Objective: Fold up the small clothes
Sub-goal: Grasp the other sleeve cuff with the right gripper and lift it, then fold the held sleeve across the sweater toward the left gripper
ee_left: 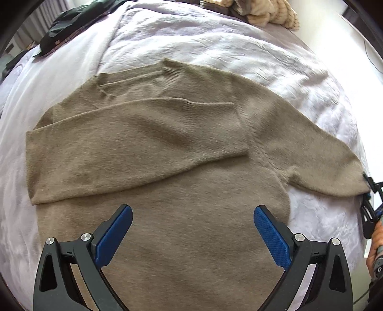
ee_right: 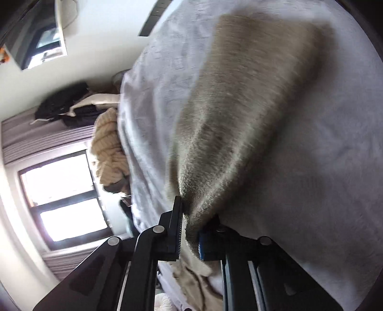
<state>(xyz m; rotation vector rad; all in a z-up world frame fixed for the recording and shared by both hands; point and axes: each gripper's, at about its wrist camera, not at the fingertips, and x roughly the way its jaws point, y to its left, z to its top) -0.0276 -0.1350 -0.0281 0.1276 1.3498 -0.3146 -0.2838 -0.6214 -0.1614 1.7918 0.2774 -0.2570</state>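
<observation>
A fuzzy taupe sweater (ee_left: 155, 143) lies flat on a pale lilac bedspread (ee_left: 215, 47), one sleeve folded across its chest. My left gripper (ee_left: 192, 215) hangs above the sweater's lower body, open, its blue pads (ee_left: 115, 236) wide apart with nothing between them. The other sleeve (ee_left: 323, 162) stretches out to the right, where my right gripper (ee_left: 367, 191) pinches its cuff. In the right wrist view the right gripper (ee_right: 190, 227) is shut on that sleeve (ee_right: 239, 107), with the furry fabric bunched between the jaws.
Dark clothes (ee_left: 71, 26) lie at the bed's far left, and a cream knitted garment (ee_left: 270, 12) sits at the far edge. A hand (ee_left: 375, 244) holds the right tool. A window (ee_right: 62, 198), curtains and hanging dark clothes (ee_right: 64, 102) stand beyond the bed.
</observation>
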